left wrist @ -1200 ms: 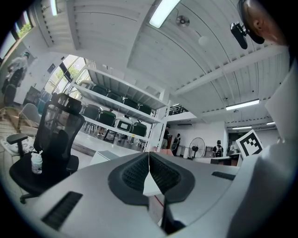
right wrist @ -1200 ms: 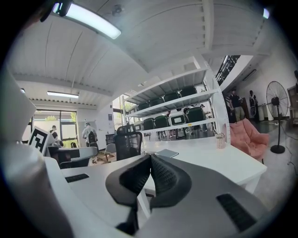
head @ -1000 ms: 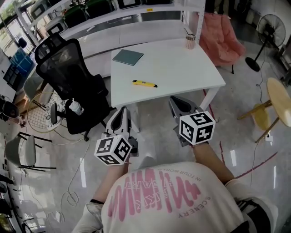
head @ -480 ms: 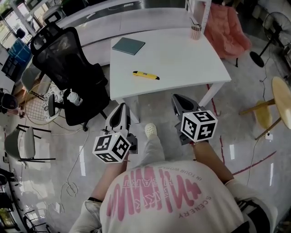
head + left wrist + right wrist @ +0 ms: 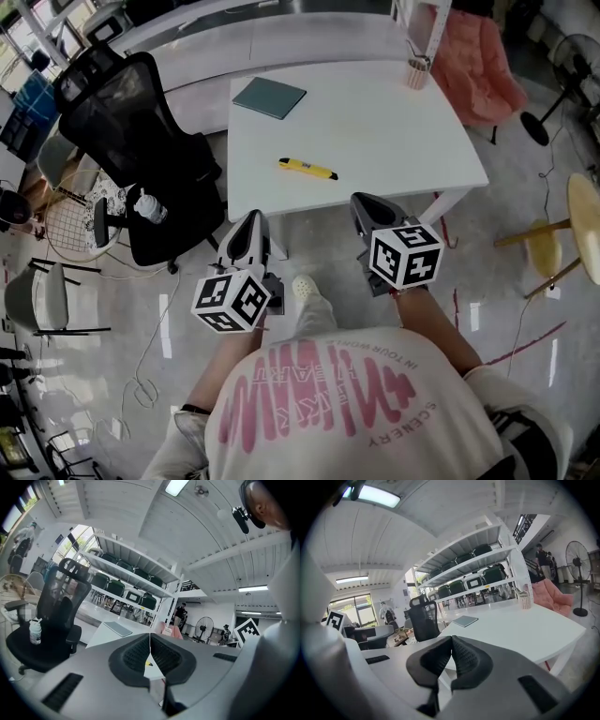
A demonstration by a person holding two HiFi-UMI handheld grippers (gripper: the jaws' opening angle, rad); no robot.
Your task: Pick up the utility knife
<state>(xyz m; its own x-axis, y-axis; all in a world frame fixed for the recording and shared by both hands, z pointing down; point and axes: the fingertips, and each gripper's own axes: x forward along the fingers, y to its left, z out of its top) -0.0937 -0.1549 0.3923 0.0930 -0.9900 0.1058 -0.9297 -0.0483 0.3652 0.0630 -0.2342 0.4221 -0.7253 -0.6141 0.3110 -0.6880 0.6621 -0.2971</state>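
Observation:
The yellow utility knife (image 5: 307, 169) lies on the white table (image 5: 394, 141), near the middle of its front half. Both grippers hang in front of the table's near edge, short of the knife. In the head view my left gripper (image 5: 251, 225) is below and left of the knife, and my right gripper (image 5: 364, 206) below and right of it. Each has its jaws shut with nothing between them. The left gripper view shows the left gripper (image 5: 150, 637) with pads touching and a yellow sliver of the utility knife (image 5: 148, 663) beyond. The right gripper (image 5: 451, 639) points at the table's edge.
A teal notebook (image 5: 269, 97) lies at the table's far left and a cup of pens (image 5: 417, 72) at its far right. A black office chair (image 5: 131, 141) with a water bottle (image 5: 150, 208) stands left. A pink cushion (image 5: 478, 70) and a wooden stool (image 5: 586, 225) are to the right.
Both grippers have come closer to the table's front edge and a little lower. The person's foot in a white shoe has stepped forward between them. Both pairs of jaws stay shut.

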